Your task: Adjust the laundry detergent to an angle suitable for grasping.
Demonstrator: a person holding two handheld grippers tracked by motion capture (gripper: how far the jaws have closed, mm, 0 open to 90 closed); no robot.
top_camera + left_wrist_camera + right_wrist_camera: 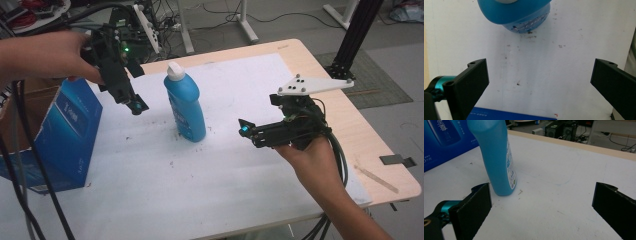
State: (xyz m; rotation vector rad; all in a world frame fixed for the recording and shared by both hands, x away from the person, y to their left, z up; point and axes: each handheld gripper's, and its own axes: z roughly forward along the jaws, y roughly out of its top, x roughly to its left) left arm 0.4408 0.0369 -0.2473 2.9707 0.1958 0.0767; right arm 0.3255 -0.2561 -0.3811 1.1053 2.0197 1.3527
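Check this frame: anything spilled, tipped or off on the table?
Nothing tipped: the blue bottle stands upright, cap on, with both grippers open and clear of it. The one oddity is dark crumbs or specks scattered on the white mat, densest around the bottle's base. I can't tell what they are.

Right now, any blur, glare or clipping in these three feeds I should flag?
High view: even, soft light, slightly soft focus, no harsh glare; blue bottle readable. Left gripper view: white sheet bright, near washed out; bottle cropped at the top edge, its label too soft to read. Right gripper view: bottle cut off at the top, blue box partly out of frame, near jaws soft.
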